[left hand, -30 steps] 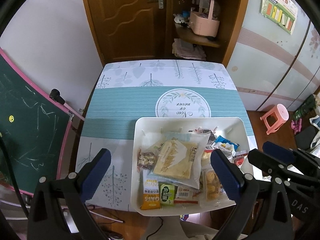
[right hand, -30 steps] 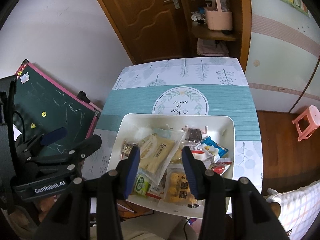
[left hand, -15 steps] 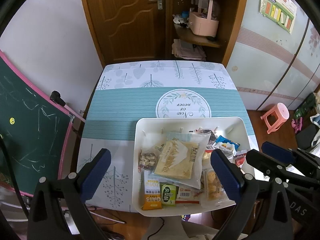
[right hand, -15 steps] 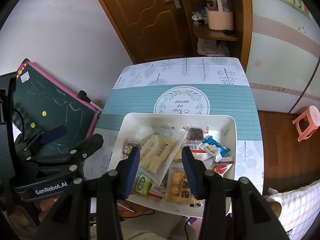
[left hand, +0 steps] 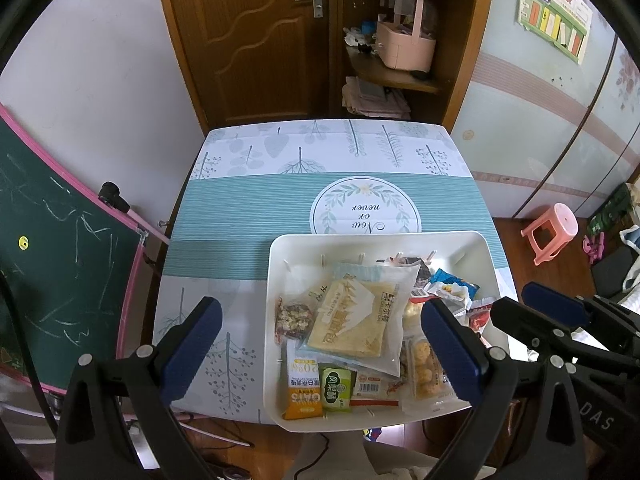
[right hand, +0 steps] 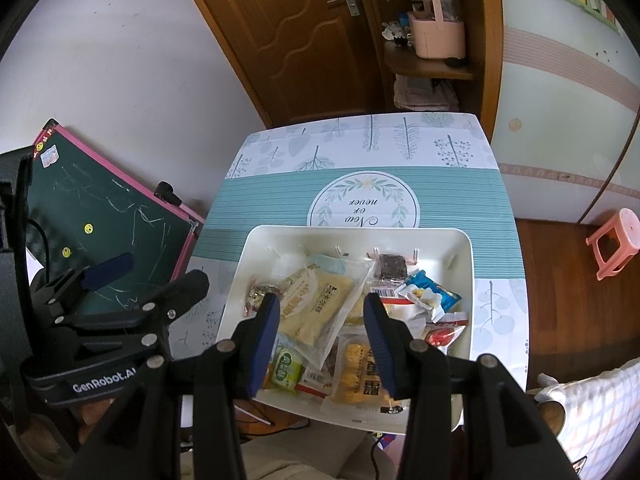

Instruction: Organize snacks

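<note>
A white tray [left hand: 276,264] [right hand: 464,248] full of snack packets sits on the near right part of the table [left hand: 240,216]. A large clear packet of yellow wafers [left hand: 356,316] [right hand: 316,304] lies on top, with an orange packet [left hand: 302,384], a green packet [left hand: 335,387] and a blue packet [right hand: 434,292] around it. My left gripper [left hand: 320,344] is open and empty, high above the tray's near left. My right gripper [right hand: 320,332] is open and empty above the tray's near middle. Each gripper also shows in the other's view, the right gripper [left hand: 568,320] and the left gripper [right hand: 120,280].
A green chalkboard with a pink frame [left hand: 60,240] leans left of the table. A wooden door [left hand: 248,40] and a shelf with a pink basket [left hand: 404,44] stand behind. A pink stool [left hand: 552,232] stands on the floor at right.
Both grippers have drifted slightly, so the tray sits a little higher in both views. Both grippers stay open and nothing on the tray has moved.
</note>
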The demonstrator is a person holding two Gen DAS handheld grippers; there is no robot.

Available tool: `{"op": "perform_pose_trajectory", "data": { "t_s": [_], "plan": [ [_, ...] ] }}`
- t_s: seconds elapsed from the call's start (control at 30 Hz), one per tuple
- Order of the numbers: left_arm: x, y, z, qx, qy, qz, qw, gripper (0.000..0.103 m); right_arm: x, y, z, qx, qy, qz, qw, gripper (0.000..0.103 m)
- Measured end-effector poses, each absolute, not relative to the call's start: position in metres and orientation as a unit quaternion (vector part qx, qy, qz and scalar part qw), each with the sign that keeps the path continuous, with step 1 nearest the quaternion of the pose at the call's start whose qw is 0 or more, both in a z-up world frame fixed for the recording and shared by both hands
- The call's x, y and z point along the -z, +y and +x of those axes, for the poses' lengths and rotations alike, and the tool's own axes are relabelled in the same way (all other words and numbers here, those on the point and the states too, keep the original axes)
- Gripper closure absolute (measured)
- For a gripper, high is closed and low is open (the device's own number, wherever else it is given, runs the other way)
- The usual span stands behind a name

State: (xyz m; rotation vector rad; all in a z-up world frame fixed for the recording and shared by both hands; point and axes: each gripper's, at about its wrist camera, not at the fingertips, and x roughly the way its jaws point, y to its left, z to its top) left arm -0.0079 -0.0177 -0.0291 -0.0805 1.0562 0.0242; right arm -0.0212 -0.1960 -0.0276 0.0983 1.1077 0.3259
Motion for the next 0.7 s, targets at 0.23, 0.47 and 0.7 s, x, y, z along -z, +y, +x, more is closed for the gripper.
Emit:
{"op": "perform_pose_trajectory", "data": {
  "t_s": [0.23,0.47,0.7],
  "plan": [
    [0.0309,-0.0170,-0.0083,-0.009,0.507,-0.037,0.861,0.003,0.0277,-0.1969,-0.0213,-0.155,0.524,0.047,0.836,0.059],
    [0.0314,-0.0167,-0.0087,-0.008,0.507,-0.038,0.861,0.004,0.0275,-0.1962,-0.0213,-0.154,0.524,0.048,0.836,0.059],
    [0.0315,-0.0160,-0.0089,-0.008,0.506,-0.037,0.862,0.004,0.0276,-0.1960,-0.0215,-0.155,0.524,0.048,0.836,0.059]
  ]
}}
